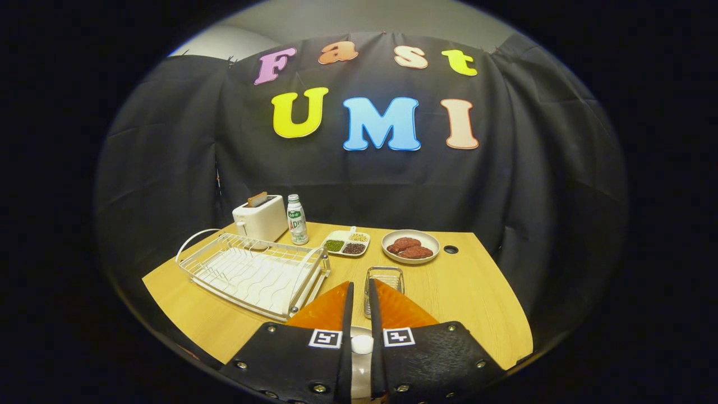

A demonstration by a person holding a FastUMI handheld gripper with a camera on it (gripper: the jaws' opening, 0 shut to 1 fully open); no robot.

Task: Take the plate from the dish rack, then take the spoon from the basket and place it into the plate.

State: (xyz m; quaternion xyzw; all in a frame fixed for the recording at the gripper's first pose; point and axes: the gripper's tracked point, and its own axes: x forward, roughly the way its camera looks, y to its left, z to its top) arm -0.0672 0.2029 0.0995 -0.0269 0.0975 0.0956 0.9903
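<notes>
Your gripper (359, 294) has its fingers nearly closed on a white spoon (362, 343), over the orange plate (401, 308). Just beyond the plate stands the wire basket (385, 280); left of it lies the dish rack (255, 272). Behind the basket sit a meat dish (410, 247) and snack tray (348, 243). Bare table (477, 297) lies right of the basket.
</notes>
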